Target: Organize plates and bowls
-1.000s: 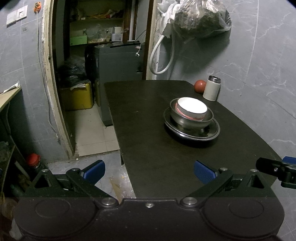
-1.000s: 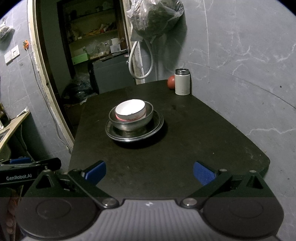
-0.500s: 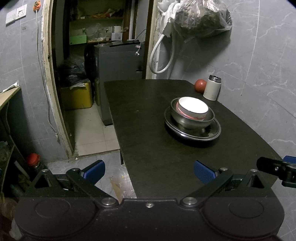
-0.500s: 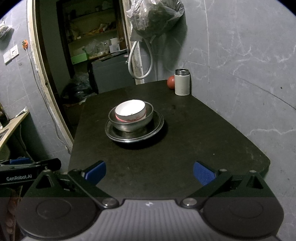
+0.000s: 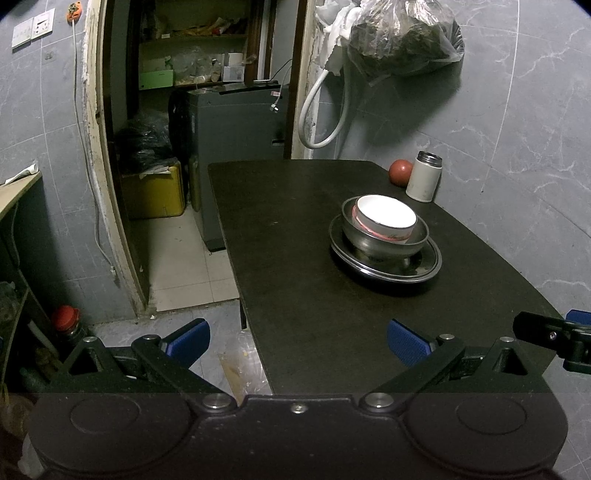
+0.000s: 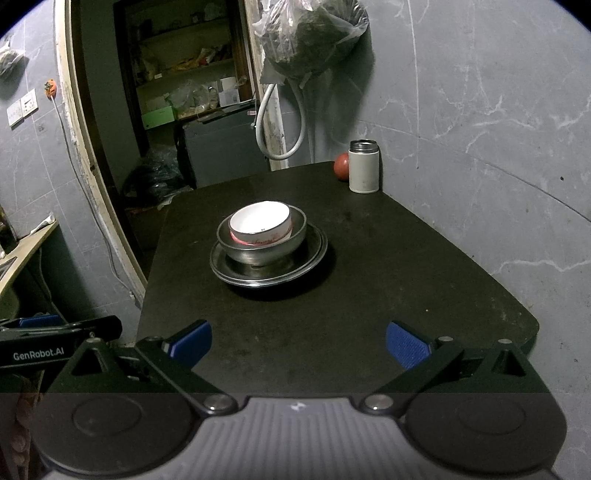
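Observation:
A white bowl [image 5: 384, 218] [image 6: 260, 221] with a red band nests in a steel bowl [image 5: 384, 245] [image 6: 262, 249], which stands on a steel plate [image 5: 424, 267] [image 6: 314, 254] on the black table [image 5: 314, 302] [image 6: 388, 266]. My left gripper [image 5: 297, 338] hangs open over the table's near left corner, well short of the stack. My right gripper [image 6: 298, 341] is open above the near edge, nothing between its blue pads. Each view catches the other gripper at its side edge.
A white flask [image 5: 424, 177] [image 6: 364, 171] and a red ball [image 5: 400, 172] [image 6: 341, 166] stand at the table's far right by the grey wall. A doorway with a grey cabinet [image 5: 229, 125] and shelves lies beyond. A bag [image 5: 402, 35] and hose hang on the wall.
Nothing on the table has moved. Both grippers stay open and nearly still, with only a slight drift of the views.

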